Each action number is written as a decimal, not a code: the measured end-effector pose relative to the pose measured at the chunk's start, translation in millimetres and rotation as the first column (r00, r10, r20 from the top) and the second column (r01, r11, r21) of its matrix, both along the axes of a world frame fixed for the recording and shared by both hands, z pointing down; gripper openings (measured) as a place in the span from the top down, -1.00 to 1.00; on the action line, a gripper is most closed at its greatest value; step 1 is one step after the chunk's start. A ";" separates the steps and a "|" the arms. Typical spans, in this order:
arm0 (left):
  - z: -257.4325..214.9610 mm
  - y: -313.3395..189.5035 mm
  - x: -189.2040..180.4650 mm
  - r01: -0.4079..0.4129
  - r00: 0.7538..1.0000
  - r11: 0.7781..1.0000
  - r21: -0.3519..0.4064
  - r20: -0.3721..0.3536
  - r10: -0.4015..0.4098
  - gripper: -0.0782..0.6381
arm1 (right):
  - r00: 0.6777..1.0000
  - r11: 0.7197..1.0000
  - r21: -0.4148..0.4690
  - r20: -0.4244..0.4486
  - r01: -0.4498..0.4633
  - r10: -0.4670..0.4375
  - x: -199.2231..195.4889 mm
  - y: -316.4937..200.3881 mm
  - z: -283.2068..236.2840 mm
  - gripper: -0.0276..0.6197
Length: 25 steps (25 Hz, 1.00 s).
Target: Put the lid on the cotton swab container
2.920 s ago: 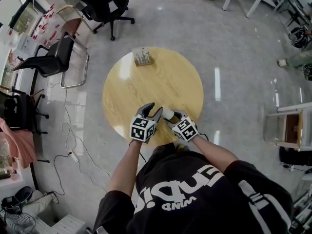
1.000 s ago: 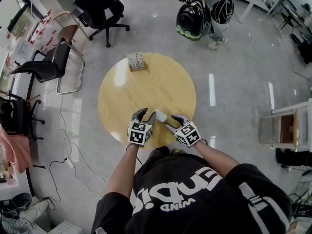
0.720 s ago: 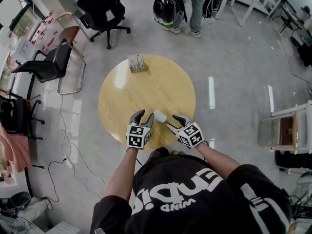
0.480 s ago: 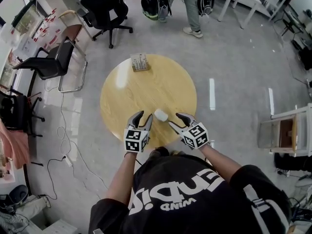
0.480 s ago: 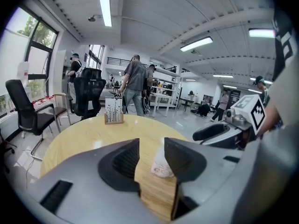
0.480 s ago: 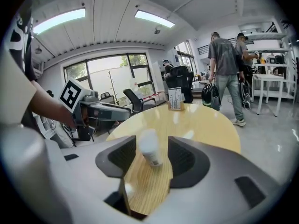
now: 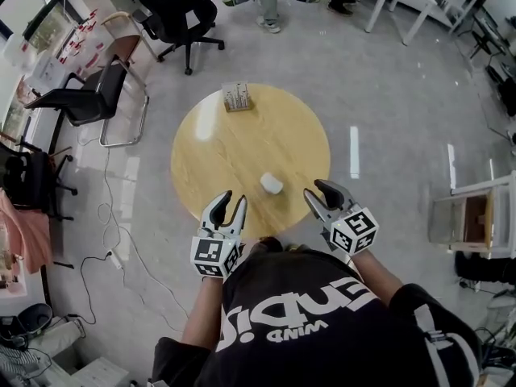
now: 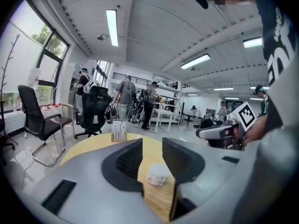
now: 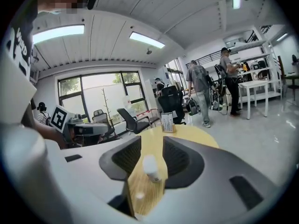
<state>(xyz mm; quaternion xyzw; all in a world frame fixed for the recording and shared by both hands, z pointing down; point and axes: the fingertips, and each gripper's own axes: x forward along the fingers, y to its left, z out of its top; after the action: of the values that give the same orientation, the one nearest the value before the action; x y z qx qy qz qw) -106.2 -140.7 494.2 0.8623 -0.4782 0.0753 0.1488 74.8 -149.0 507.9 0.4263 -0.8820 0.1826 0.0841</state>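
The cotton swab container (image 7: 271, 184) is a small white tub with a white lid on top. It stands alone on the round wooden table (image 7: 242, 147), near its front edge. My left gripper (image 7: 230, 200) hangs at the table's near edge, left of the container and apart from it. Its jaws are closing with nothing between them. My right gripper (image 7: 316, 192) is off the near right edge, its jaws also closing on nothing. The container (image 8: 158, 175) shows beyond the gap of the left gripper (image 8: 152, 143). The container (image 9: 151, 167) shows likewise past the right gripper (image 9: 152, 143).
A small holder of upright sticks (image 7: 236, 97) stands at the table's far edge. A metal-framed chair (image 7: 89, 95) and a black office chair (image 7: 181, 10) are on the floor to the far left. A white shelf unit (image 7: 476, 216) is at the right. People walk at the far end.
Both grippers let go of the container and drew back toward the person, off the table's near edge. The container stays on the table. The people behind moved farther away.
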 end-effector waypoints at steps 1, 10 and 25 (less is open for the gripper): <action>-5.6 4.2 -3.6 0.013 1.000 1.000 0.008 -0.010 -0.013 0.42 | 1.000 1.000 0.012 0.015 -0.004 0.003 2.2 1.4 -8.6 0.50; -26.5 22.1 -27.7 0.105 0.994 0.994 0.042 -0.048 -0.103 0.70 | 0.998 0.992 0.119 0.041 -0.044 0.039 11.8 9.0 -47.5 0.82; -23.6 16.9 -26.8 0.158 0.987 0.983 0.094 -0.017 -0.157 0.75 | 0.994 0.973 0.215 -0.043 -0.087 0.098 11.8 -1.8 -45.7 0.91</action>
<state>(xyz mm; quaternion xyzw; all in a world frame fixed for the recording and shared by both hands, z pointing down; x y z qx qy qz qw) -133.0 -123.8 470.5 0.8283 -0.5471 0.0364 0.1152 86.7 -150.8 462.2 0.4782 -0.8730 0.0796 0.0529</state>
